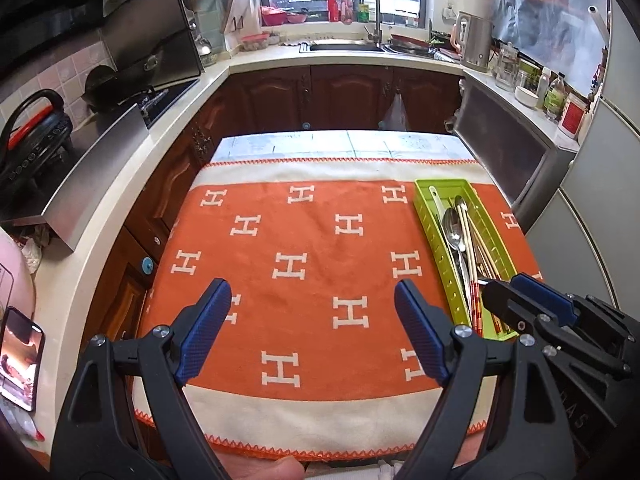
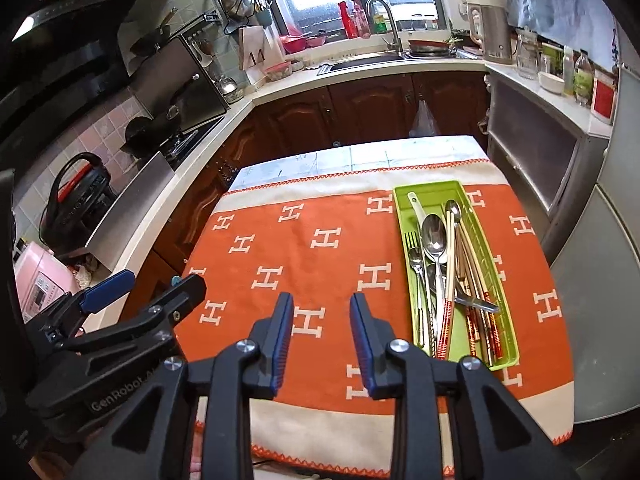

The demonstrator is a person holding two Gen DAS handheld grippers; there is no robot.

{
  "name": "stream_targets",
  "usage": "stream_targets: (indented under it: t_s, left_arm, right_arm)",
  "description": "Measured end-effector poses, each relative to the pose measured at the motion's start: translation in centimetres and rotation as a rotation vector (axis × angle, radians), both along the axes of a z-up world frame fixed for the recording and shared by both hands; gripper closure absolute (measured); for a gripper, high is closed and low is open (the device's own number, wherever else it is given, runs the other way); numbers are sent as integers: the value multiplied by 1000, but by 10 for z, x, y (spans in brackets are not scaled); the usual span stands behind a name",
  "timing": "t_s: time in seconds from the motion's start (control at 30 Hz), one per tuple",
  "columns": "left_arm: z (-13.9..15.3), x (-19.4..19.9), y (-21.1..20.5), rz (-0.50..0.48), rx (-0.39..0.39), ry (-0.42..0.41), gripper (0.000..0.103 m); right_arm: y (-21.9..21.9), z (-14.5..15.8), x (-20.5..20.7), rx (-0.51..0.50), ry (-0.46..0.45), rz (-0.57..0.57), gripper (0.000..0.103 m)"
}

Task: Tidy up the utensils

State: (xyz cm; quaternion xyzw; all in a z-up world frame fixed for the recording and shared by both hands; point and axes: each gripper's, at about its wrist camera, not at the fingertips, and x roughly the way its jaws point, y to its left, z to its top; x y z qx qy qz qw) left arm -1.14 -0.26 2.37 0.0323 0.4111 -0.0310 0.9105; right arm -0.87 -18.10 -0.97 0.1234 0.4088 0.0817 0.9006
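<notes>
We hold our left gripper (image 1: 312, 330) spread wide and our right gripper (image 2: 322, 344) parted, both empty above the orange cloth (image 1: 304, 240). Spoons (image 2: 434, 240), fork (image 2: 412, 238) and chopsticks (image 2: 452, 276) lie in the green tray (image 2: 506, 316) at right.

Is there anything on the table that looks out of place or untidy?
Nothing is spilled or damaged. All the utensils lie inside the green tray on the orange cloth. Only one thing looks untidy: the chopsticks lie crossed over the spoons and the fork, in one mixed pile.
</notes>
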Motion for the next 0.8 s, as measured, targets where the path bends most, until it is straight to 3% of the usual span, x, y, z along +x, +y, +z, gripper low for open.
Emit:
stream_targets:
  t_s: [0.23, 0.8]
  left_arm:
    - [-10, 7, 2, 22, 11, 11, 21]
    - [-28, 32, 9, 42, 6, 57, 21]
  right_arm:
    - [8, 1, 0, -53, -21, -20, 74]
    - [15, -10, 23, -44, 27, -12, 74]
